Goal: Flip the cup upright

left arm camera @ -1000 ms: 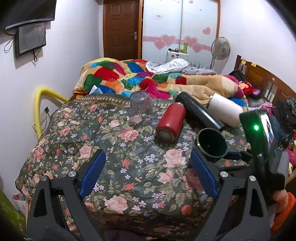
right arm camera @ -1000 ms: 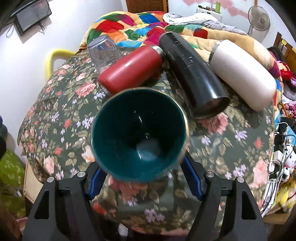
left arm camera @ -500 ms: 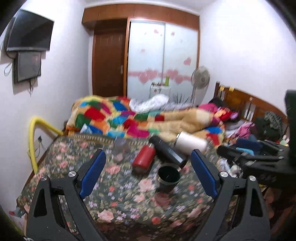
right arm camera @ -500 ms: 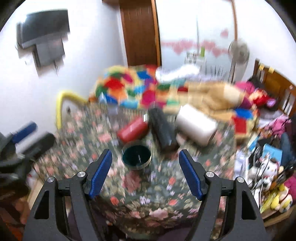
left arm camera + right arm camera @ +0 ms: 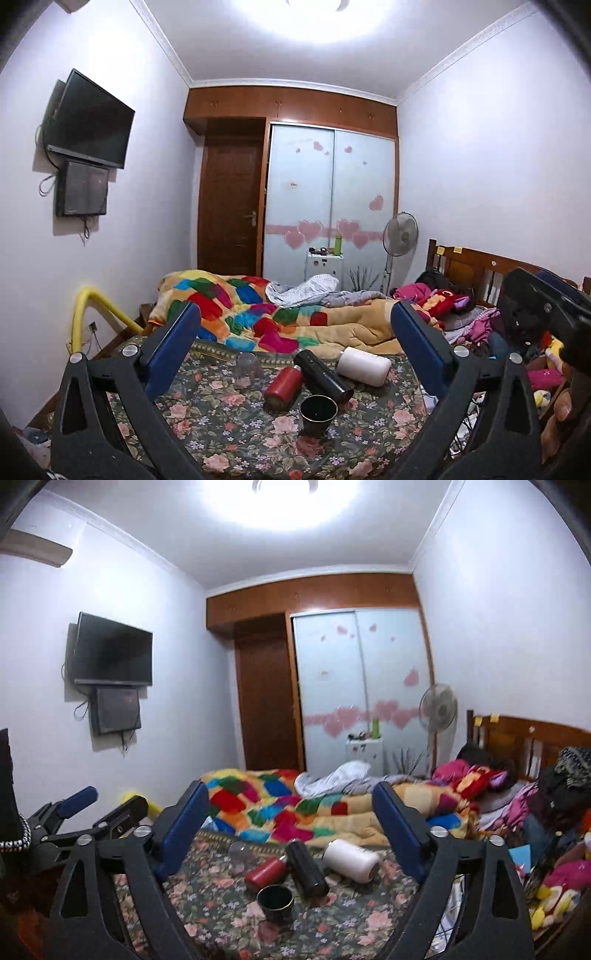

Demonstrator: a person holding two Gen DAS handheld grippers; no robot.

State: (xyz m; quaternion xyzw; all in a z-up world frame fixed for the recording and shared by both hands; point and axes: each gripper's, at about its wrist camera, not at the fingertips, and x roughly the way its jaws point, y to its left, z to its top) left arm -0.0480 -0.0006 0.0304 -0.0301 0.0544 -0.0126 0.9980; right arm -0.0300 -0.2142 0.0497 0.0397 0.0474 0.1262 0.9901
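Observation:
A dark green cup [image 5: 318, 410] stands upright, mouth up, on the floral cloth [image 5: 221, 424]; it also shows in the right wrist view [image 5: 275, 903]. My left gripper [image 5: 295, 332] is open and empty, held high and well back from the cup. My right gripper [image 5: 291, 812] is open and empty too, also raised and far from the cup. The left gripper shows at the left edge of the right wrist view [image 5: 85, 812].
Behind the cup lie a red bottle [image 5: 283, 383], a black flask [image 5: 323, 374] and a white flask [image 5: 364, 366]. A clear glass [image 5: 246, 367] stands mouth down at the left. A patchwork blanket [image 5: 258, 317] covers the bed behind. Clutter lies at the right.
The right gripper has let go of the green cup, which now stands upright on the cloth. Both grippers have pulled up and back from the table.

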